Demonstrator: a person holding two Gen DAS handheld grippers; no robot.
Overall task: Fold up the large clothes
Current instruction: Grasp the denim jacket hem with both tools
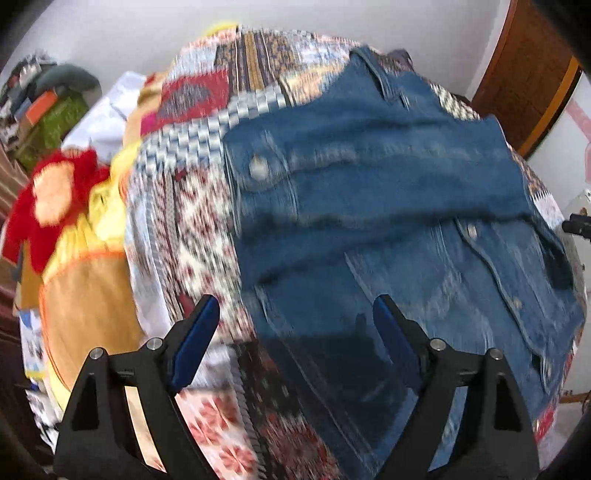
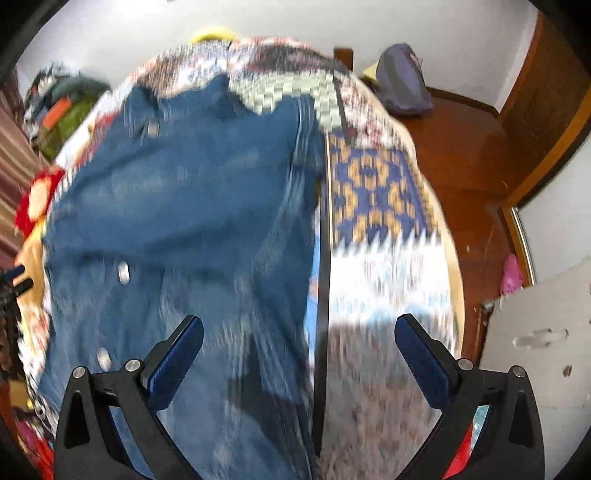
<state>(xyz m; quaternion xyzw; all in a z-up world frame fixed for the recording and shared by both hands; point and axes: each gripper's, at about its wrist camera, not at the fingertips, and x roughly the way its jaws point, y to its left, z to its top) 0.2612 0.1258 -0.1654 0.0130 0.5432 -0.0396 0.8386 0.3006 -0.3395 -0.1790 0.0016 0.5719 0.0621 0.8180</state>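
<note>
Denim jacket [image 1: 388,192] lies flat on a patchwork quilt [image 1: 192,206] covering a bed. Long axis runs away from both cameras, toward the far wall [image 1: 110,33]. Which end is collar and which hem I cannot tell; both views are motion-blurred.

Look of it: mid-blue, faded paler along seams. Left wrist view shows a metal button [image 1: 258,168] on a band at the jacket's left edge, a cross fold beneath it, and a flapped pocket [image 1: 517,280] lower right. Right wrist view [image 2: 177,221] shows three buttons in a rough line down its left side, and a long seam along its right edge, next to a blue-and-gold quilt patch [image 2: 373,192].

Left gripper [image 1: 295,314]: jaws wide apart, nothing between them, hanging over the jacket's near left edge where denim meets quilt.

Right gripper [image 2: 299,332]: jaws wide apart, empty, over the jacket's near right edge.

Red and yellow clothes [image 1: 62,206] are heaped left of the quilt. Wooden floor [image 2: 461,147] lies to the right of the bed.
</note>
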